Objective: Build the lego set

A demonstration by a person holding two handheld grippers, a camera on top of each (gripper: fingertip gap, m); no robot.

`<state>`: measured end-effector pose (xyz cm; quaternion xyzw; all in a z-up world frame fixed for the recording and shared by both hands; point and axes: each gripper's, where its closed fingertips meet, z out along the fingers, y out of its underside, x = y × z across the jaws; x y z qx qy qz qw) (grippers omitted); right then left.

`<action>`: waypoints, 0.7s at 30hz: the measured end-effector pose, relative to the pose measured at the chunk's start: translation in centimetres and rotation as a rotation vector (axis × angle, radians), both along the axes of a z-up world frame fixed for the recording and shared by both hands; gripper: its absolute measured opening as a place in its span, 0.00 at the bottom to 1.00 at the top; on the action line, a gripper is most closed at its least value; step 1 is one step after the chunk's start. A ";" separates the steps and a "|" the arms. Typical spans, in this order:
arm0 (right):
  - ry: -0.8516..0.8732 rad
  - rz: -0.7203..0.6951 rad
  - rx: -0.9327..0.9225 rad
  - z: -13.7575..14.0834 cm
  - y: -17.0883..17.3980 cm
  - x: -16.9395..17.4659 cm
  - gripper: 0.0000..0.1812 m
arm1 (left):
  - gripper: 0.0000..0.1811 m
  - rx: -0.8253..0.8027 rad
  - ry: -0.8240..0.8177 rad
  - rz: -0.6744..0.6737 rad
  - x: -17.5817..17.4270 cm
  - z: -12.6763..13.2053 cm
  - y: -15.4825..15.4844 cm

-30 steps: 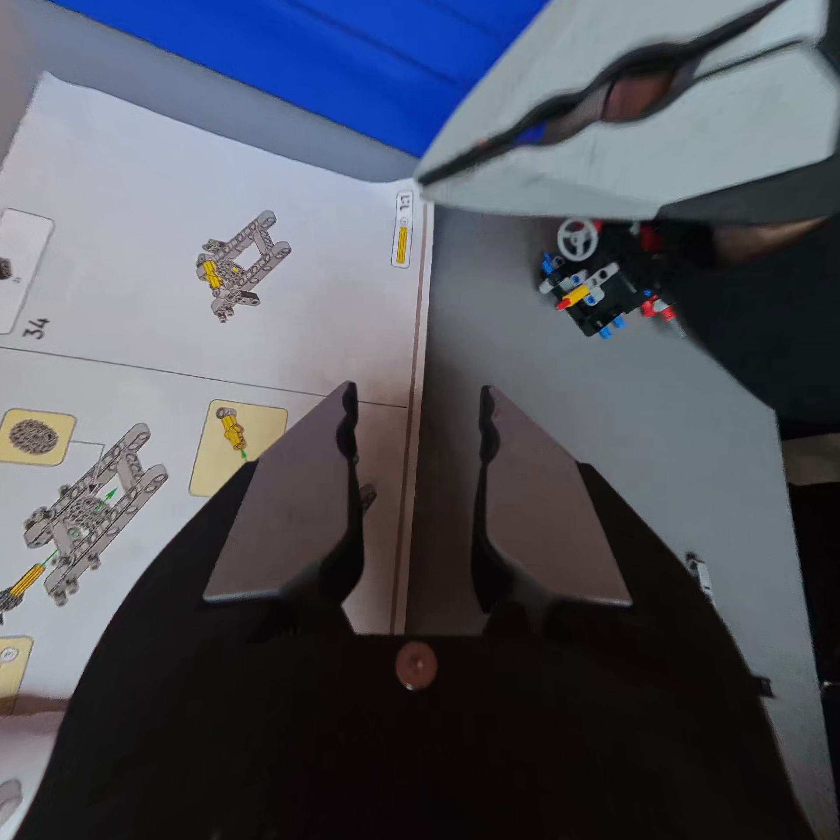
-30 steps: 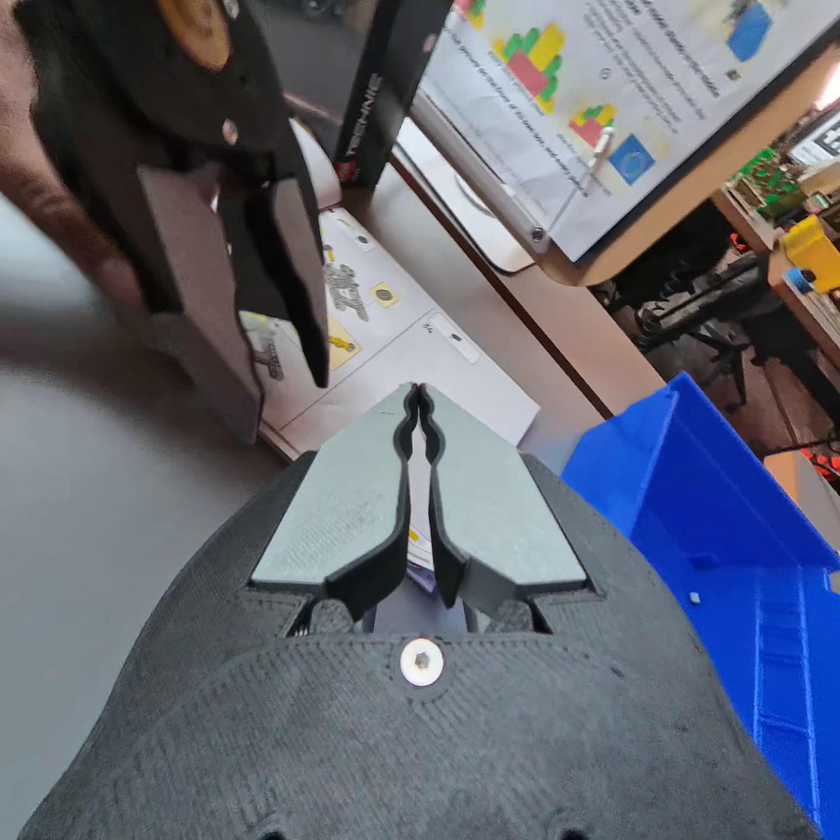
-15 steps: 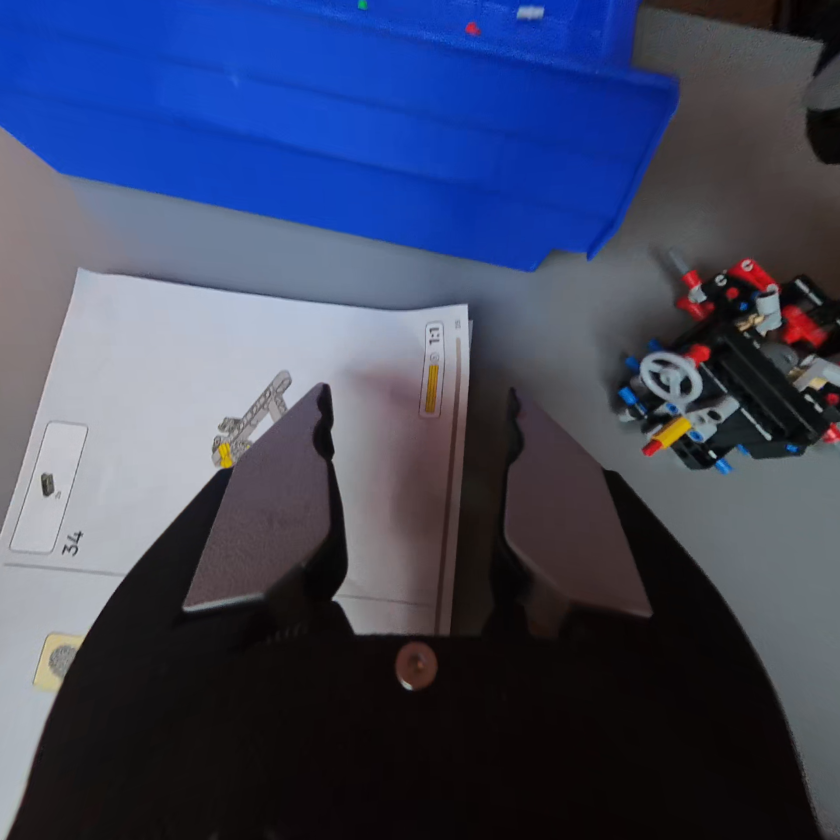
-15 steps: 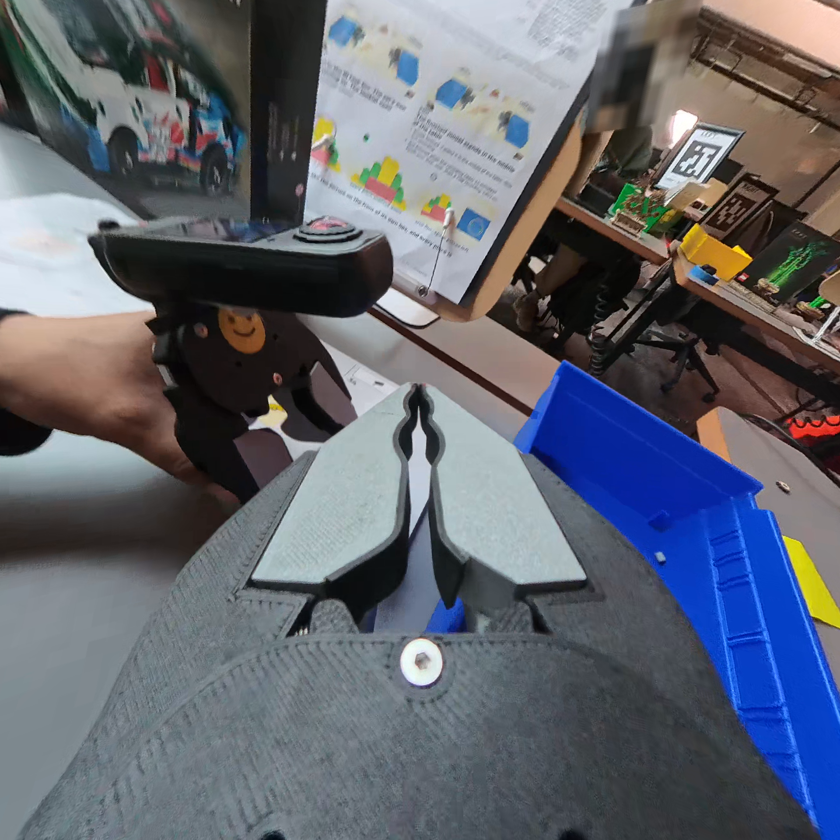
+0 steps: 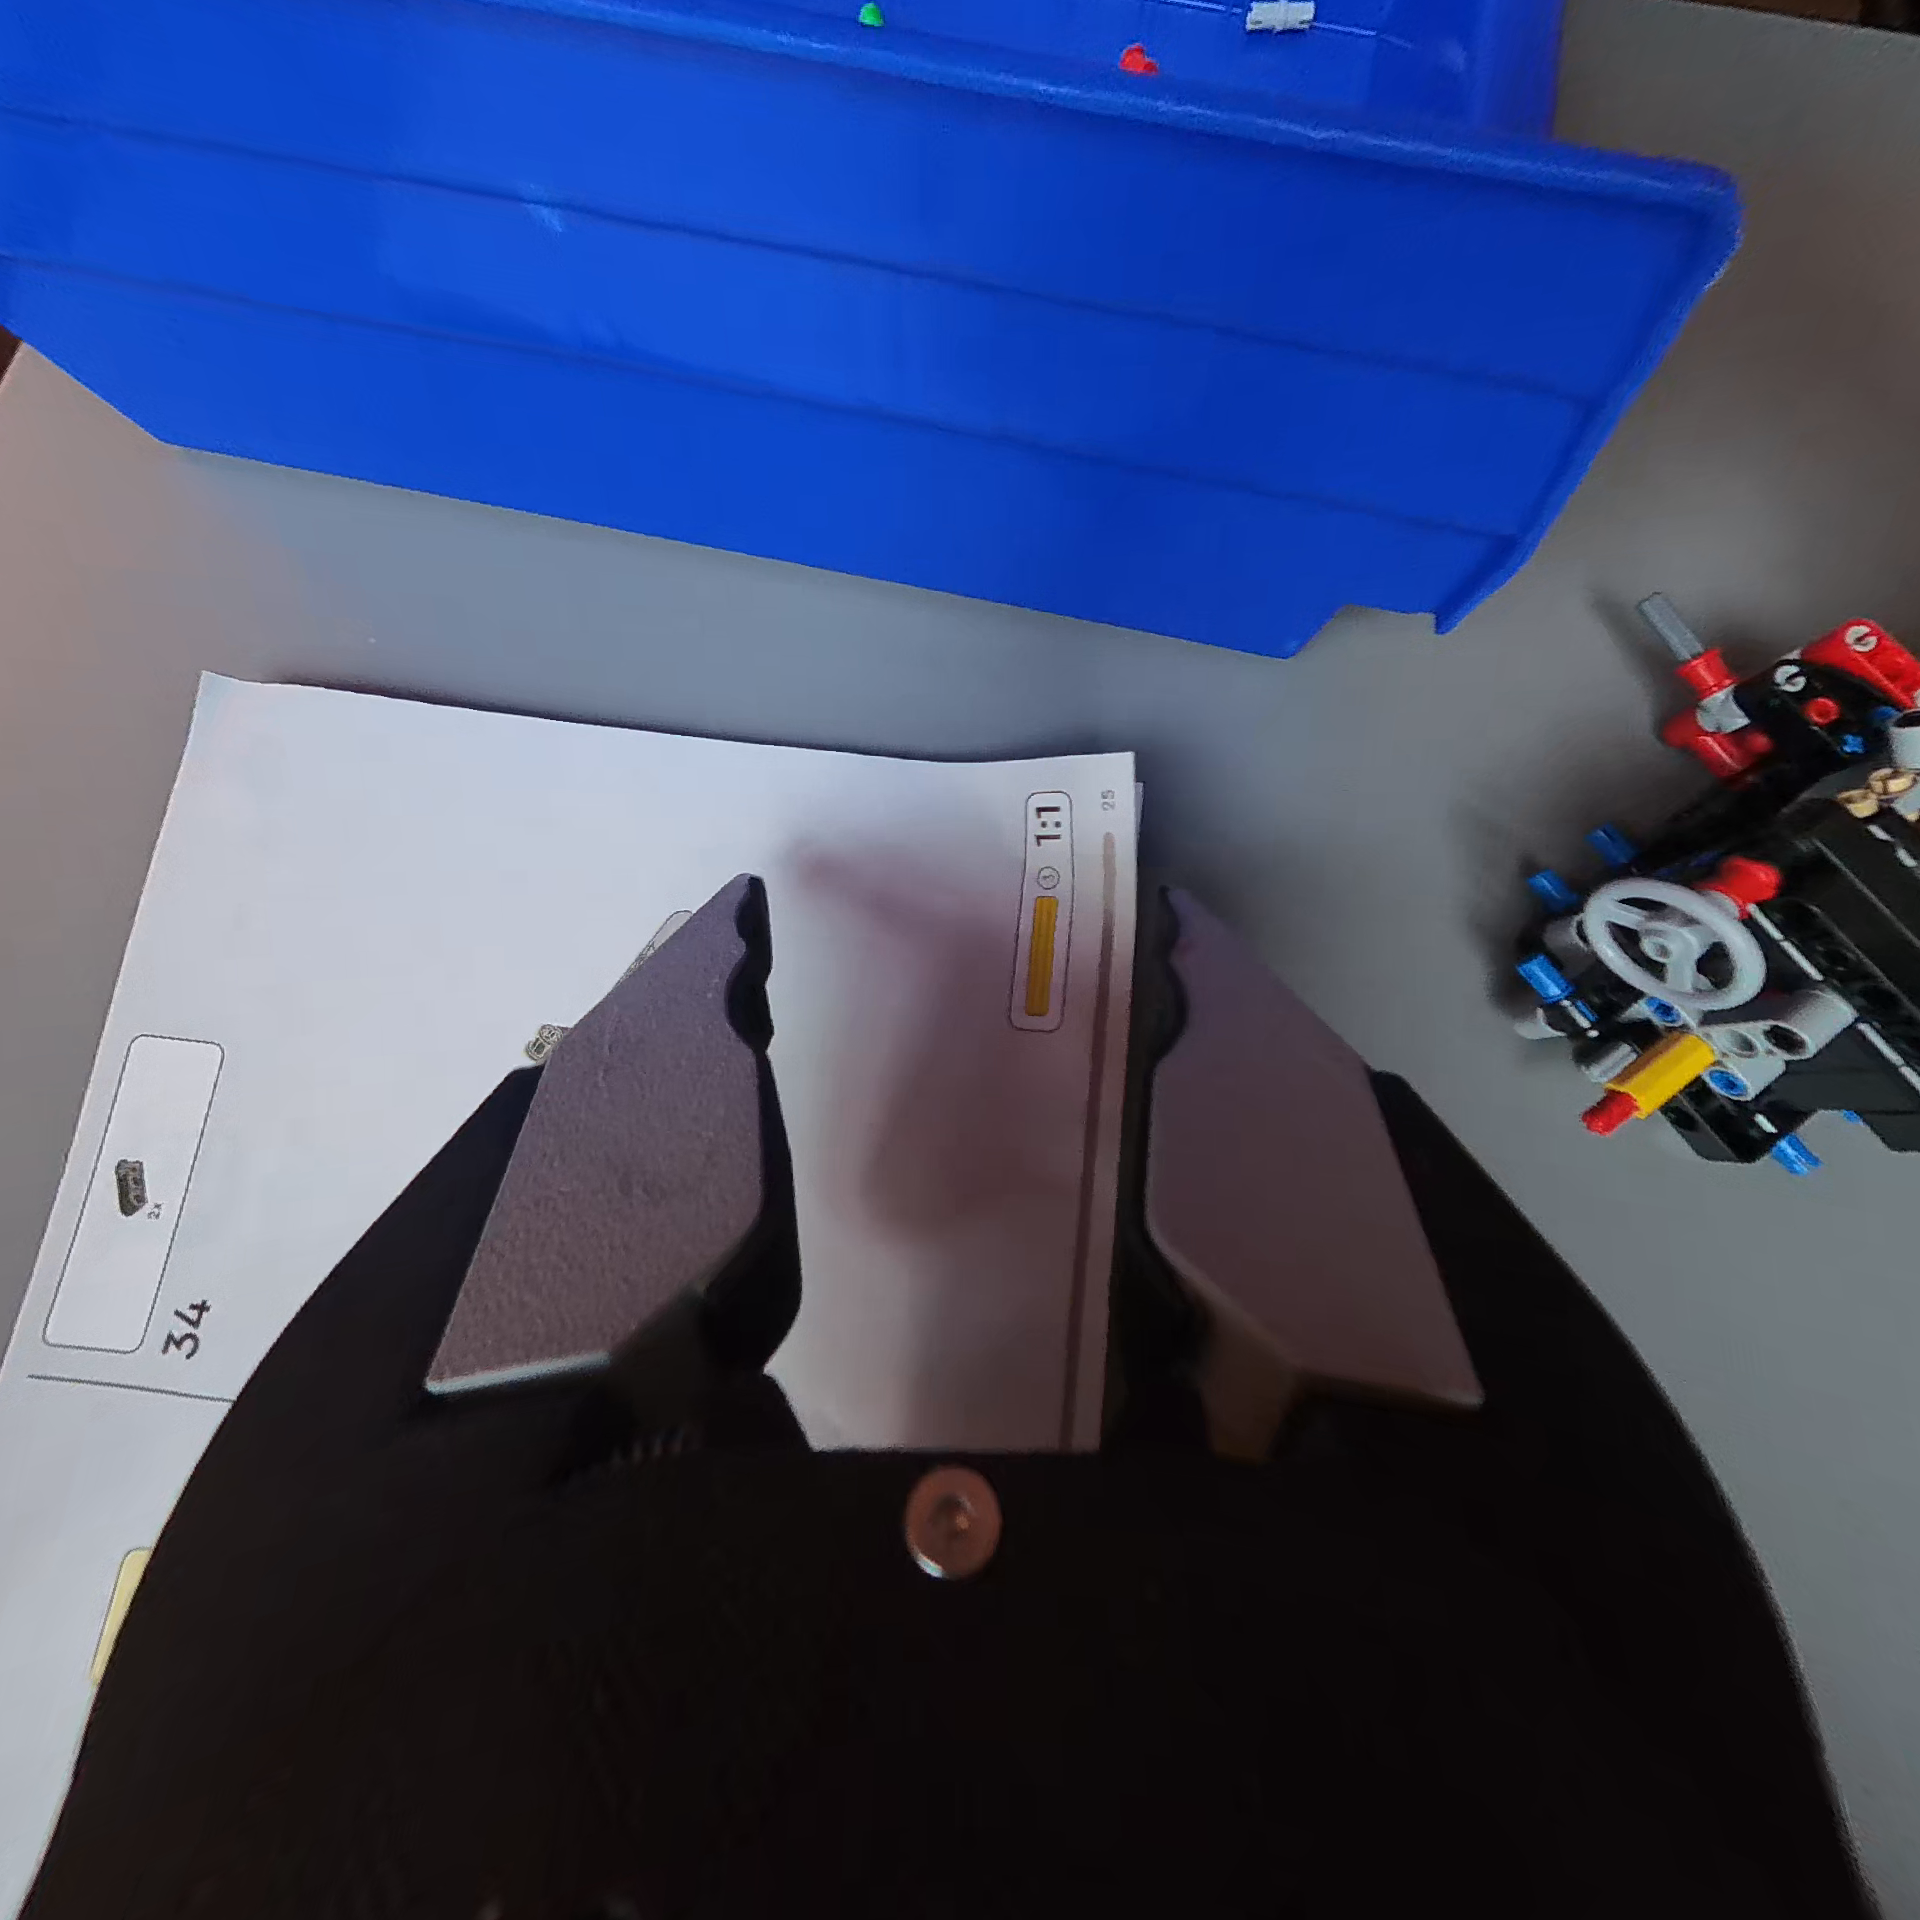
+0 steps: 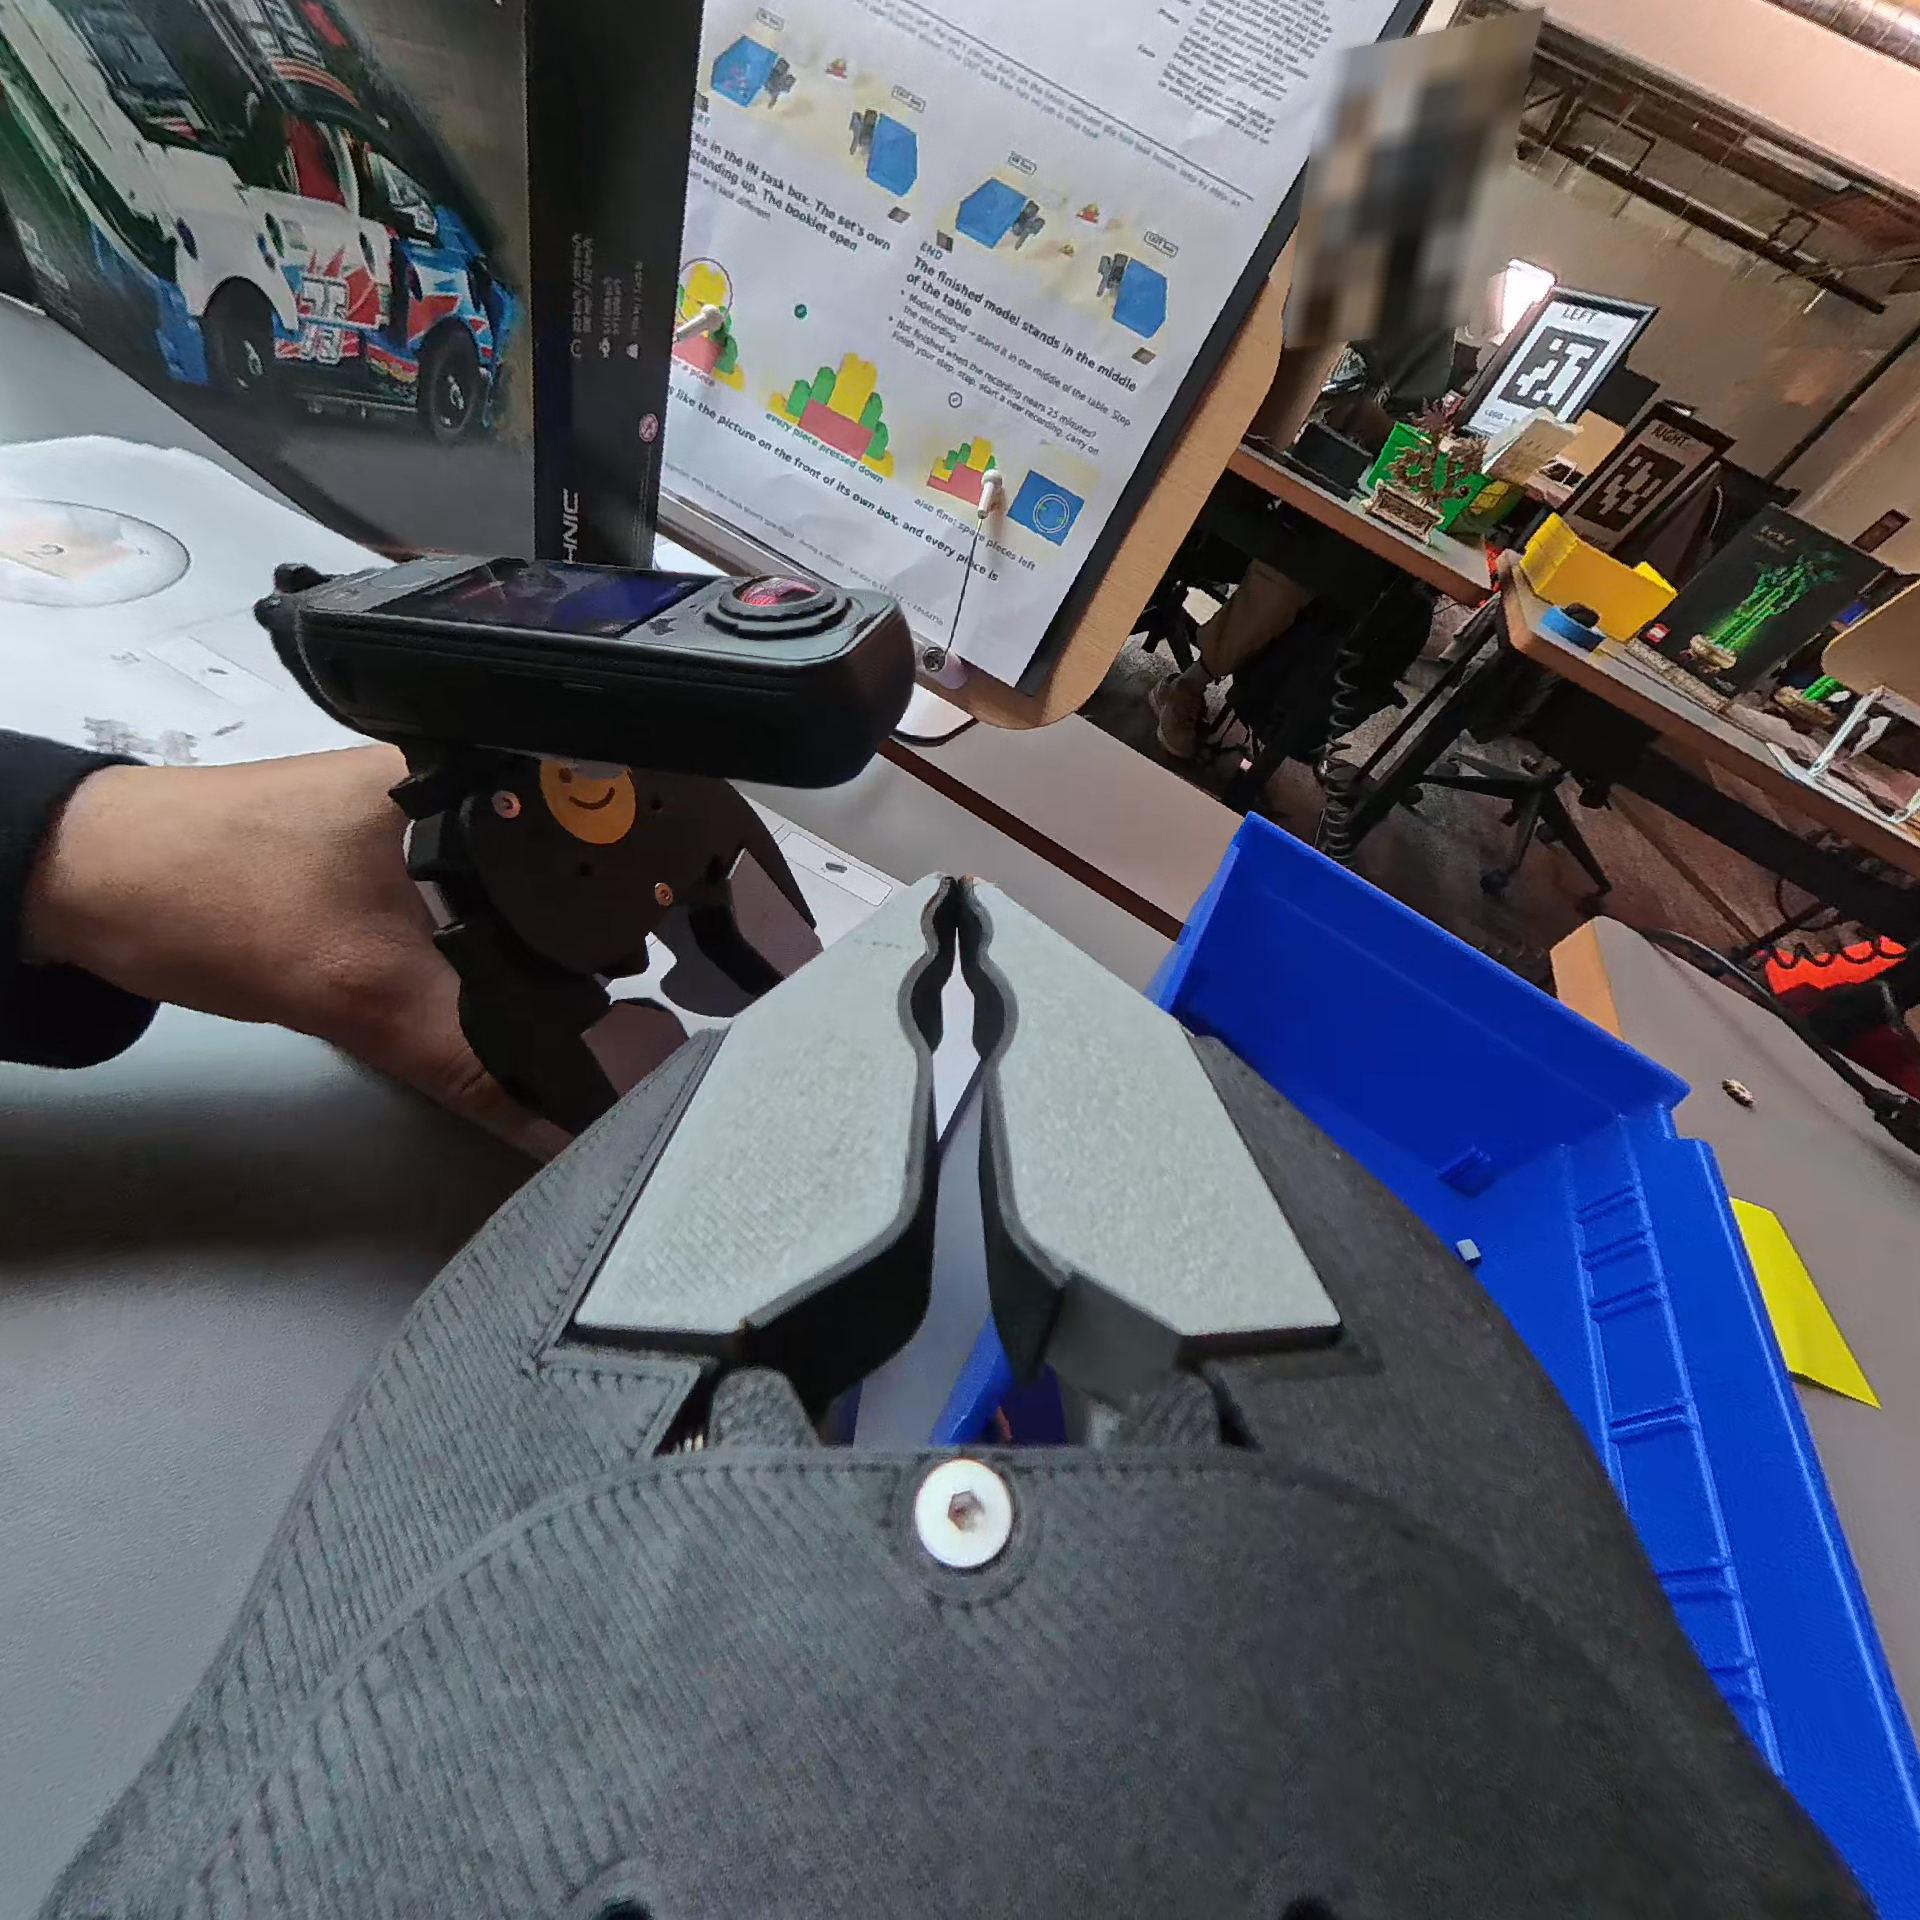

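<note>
My left gripper is open and empty, low over the right edge of the open instruction booklet on the grey table. The partly built black, red and grey Lego model, with a grey steering wheel, lies to its right, apart from the fingers. My right gripper is shut, tips touching, with nothing showing between them. It hovers beside the blue bin. The right wrist view also shows the left gripper, held by a hand.
The blue bin lies just beyond the booklet, with a few small loose parts inside. The Lego box and a printed instruction board stand at the table's back. A yellow sheet lies past the bin. One gripper's finger ends stand about 15 cm off the other's.
The right gripper has left the left wrist view. My left gripper has drawn back towards the booklet's top corner and opened wider. The right gripper has tilted up and stays shut.
</note>
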<state>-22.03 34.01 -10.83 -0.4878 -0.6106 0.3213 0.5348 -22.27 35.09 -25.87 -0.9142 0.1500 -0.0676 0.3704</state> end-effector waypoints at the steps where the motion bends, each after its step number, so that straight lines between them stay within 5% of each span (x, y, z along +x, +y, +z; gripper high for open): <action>1: 0.002 0.002 -0.002 0.0 0.0 0.0 0.00 | 0.39 -0.002 0.001 0.001 -0.1 0.0 0.0; 9: -0.001 0.011 -0.013 -0.1 -0.1 0.0 0.00 | 0.36 0.004 -0.001 0.008 -0.5 0.2 -0.2; 21: -0.011 0.010 -0.013 -0.3 0.0 0.0 0.00 | 0.19 -0.023 -0.068 -0.048 1.2 -0.6 -0.5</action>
